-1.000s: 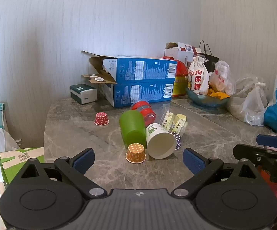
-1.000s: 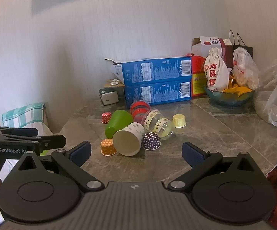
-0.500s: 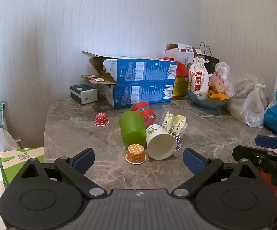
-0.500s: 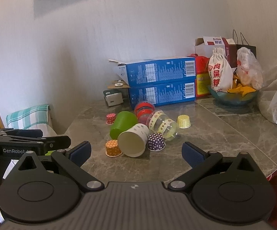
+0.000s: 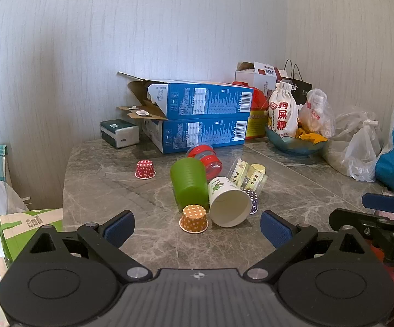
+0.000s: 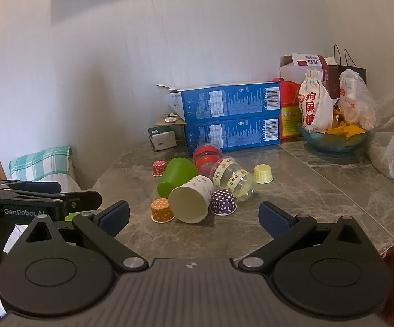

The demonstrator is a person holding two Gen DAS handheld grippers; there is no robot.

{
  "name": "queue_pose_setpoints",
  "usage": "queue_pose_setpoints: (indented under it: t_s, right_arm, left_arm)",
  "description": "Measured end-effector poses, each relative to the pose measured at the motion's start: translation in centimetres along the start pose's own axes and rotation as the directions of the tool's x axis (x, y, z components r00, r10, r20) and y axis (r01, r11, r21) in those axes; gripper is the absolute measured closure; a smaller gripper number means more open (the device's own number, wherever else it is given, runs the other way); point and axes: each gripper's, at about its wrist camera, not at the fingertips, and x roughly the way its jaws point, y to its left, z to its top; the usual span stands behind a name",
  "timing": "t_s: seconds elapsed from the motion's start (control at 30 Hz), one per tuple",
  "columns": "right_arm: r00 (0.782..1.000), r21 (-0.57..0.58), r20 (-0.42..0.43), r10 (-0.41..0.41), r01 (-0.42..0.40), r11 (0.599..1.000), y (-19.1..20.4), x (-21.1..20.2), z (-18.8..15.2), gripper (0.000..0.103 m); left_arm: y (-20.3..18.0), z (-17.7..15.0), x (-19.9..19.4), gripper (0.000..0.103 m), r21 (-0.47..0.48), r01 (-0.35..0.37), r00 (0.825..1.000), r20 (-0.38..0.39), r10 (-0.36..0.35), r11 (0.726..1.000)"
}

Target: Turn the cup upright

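Lying on its side on the marble table (image 5: 101, 179), the white paper cup (image 5: 225, 200) points its mouth toward both grippers, wedged between a green plastic cup (image 5: 187, 181) (also tipped over) and a clear banded cup (image 6: 232, 177). The left gripper (image 5: 197, 226) and right gripper (image 6: 194, 215) hover short of it, jaws spread wide, holding nothing.

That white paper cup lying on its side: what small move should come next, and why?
Probably ease the right gripper forward toward the paper cup. It lies tipped, mouth toward the camera, and both grippers are open and short of it; the left gripper holds nothing.
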Motion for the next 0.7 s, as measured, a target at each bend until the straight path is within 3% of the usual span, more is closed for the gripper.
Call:
queue_pose_setpoints:
  t_s: [0.7]
  right_arm:
    - [1.0,0.012,-0.004,0.003,-0.003,1.0,-0.03,0.09,-0.16,0.001]
  left_arm:
    - [0.16,-0.07,-0.13,0.003,-0.003,0.002,1.0,-0.001,-0.002,1.0]
